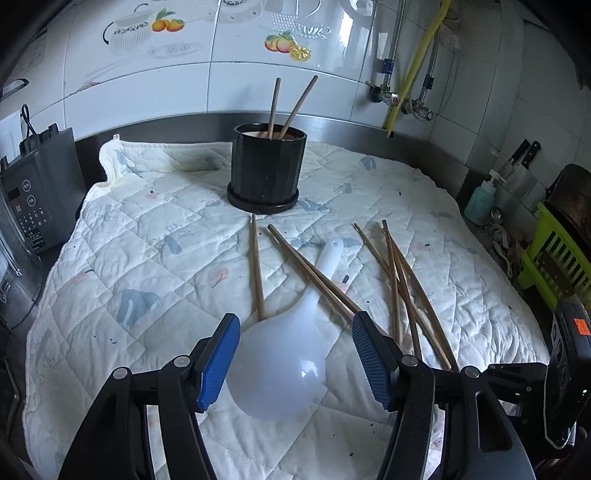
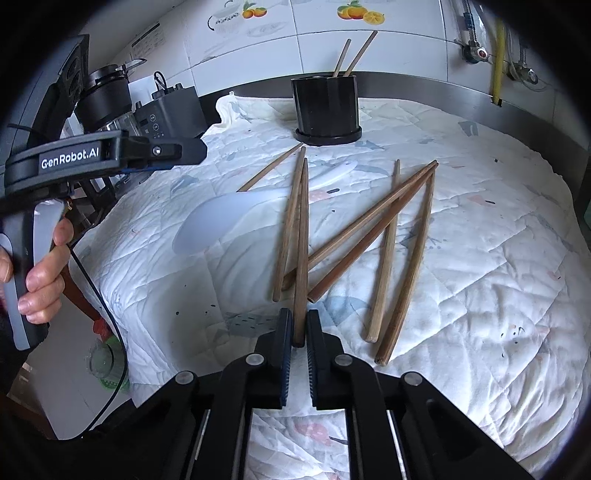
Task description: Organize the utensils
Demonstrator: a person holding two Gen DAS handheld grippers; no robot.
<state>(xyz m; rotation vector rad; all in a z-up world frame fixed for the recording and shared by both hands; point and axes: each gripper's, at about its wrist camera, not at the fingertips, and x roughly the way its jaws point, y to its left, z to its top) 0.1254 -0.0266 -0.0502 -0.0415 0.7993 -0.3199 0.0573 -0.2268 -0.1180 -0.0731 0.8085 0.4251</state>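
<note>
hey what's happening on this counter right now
A person is sorting utensils with two handheld grippers. The right gripper is shut on the end of one brown wooden chopstick. The left gripper hangs open over the white plastic rice paddle. Two chopsticks already stand in the black ribbed holder; others lie on the quilted white cloth.

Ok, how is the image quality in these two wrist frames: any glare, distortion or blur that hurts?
Left wrist view: strong fisheye bending of the counter edge, window glare on the wall tiles, black holder and white rice paddle sharp. Right wrist view: heavy dark vignette at the corners, even daylight, soft shadows under the chopsticks, no motion blur; the right tool looks crisp.
</note>
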